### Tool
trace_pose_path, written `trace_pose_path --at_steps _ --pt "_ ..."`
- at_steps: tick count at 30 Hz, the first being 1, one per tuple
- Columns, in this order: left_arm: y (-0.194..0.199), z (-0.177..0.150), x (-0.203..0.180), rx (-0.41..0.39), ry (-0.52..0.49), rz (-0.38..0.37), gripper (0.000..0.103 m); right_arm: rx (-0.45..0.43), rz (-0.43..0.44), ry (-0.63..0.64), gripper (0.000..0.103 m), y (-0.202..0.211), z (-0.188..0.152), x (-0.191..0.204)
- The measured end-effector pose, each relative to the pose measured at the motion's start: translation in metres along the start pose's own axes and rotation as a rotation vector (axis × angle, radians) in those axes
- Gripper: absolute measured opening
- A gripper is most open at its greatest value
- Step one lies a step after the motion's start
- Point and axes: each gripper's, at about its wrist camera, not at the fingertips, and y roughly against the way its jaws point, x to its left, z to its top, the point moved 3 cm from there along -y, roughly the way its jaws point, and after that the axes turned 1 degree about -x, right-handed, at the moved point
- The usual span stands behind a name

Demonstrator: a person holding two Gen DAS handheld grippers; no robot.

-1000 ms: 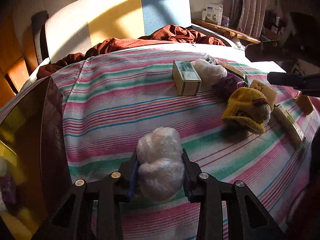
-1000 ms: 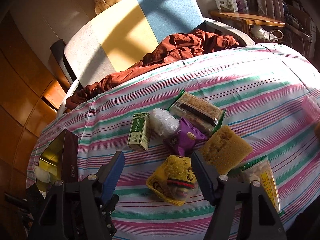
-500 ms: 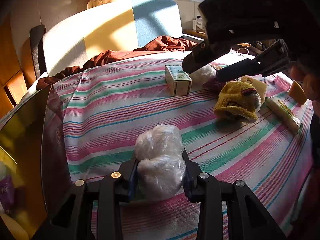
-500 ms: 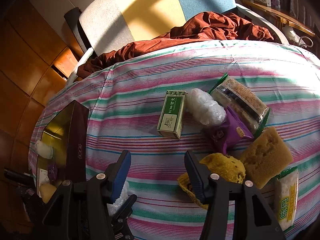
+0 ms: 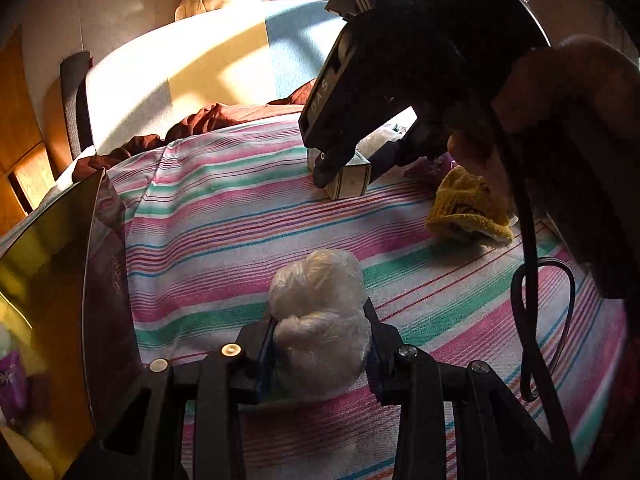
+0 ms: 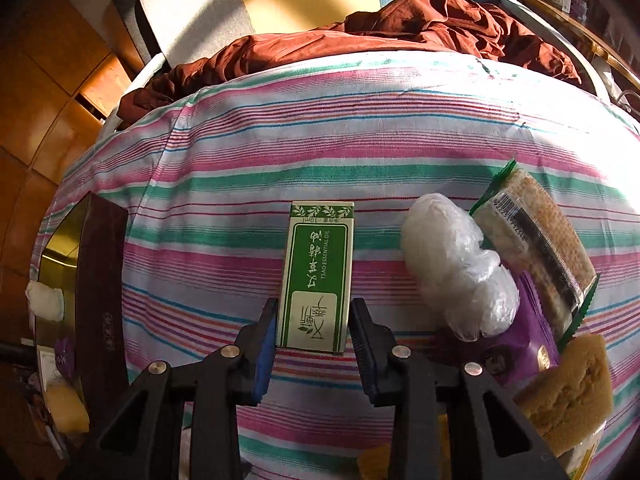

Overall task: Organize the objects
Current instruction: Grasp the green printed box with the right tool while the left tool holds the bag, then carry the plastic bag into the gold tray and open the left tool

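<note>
The right gripper [image 6: 313, 332] is tipped steeply down onto the striped bedcover [image 6: 360, 128], and its jaws have just been closing; the blue pads now sit against both long sides of the green-and-white essential oil box [image 6: 316, 276], which lies flat on the cloth and runs straight out ahead of the fingers. Just to the right of that gripper lies a clear plastic-wrapped white bundle [image 6: 456, 264], touching a purple packet [image 6: 532, 336] beyond it, with a long snack pack [image 6: 540, 248] edged in green farther right and a yellow sponge [image 6: 568, 384] at the lower right corner. Well off to its left stands the dark open box [image 6: 100, 288] with a shiny gold lining, a few small items inside it. Over on the other side, the left gripper [image 5: 320, 344] is clamped on its own plastic-wrapped white lump [image 5: 320, 312], which bulges up between the fingers, above the stripes. Ahead of it and to the right, the right gripper's dark body [image 5: 400, 60] looms large with a hand [image 5: 560, 92] wrapped around it, fingers down on the small carton [image 5: 352, 182]. A yellow knitted piece [image 5: 468, 208] lies to the right of that, and the gold-lined box [image 5: 68, 248] rises at the left gripper's left. A rumpled brown cloth [image 6: 400, 36] sits at the far edge.
</note>
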Motion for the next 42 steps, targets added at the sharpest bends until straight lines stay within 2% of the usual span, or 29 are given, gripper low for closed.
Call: trace_pose_path --at_steps 4,7,11,18,25,32,34,42 --pt "0.0 0.0 -0.001 -0.001 -0.001 0.0 0.037 0.053 0.025 0.109 0.034 0.008 -0.037 0.02" --pt "0.001 0.0 -0.001 0.0 0.0 0.0 0.037 0.026 0.03 0.131 0.034 0.011 -0.051 0.023" --pt "0.001 0.0 -0.001 0.0 -0.001 0.0 0.037 0.02 0.0 0.124 0.03 0.01 -0.05 0.017" --pt "0.002 0.0 -0.004 0.001 -0.015 0.016 0.037 0.006 -0.054 0.192 0.03 0.011 -0.048 0.021" --pt "0.004 -0.001 -0.007 0.0 -0.032 0.033 0.037 0.016 -0.045 0.191 0.03 0.008 -0.046 0.021" --pt "0.011 -0.003 -0.004 0.013 -0.024 0.01 0.035 0.006 -0.049 0.207 0.03 0.012 -0.047 0.019" --pt "0.017 -0.005 -0.007 0.017 -0.02 -0.017 0.035 0.0 -0.062 0.227 0.03 0.012 -0.048 0.02" --pt "0.061 -0.013 -0.008 0.005 -0.054 -0.083 0.035 -0.013 -0.085 0.257 0.03 0.013 -0.05 0.022"
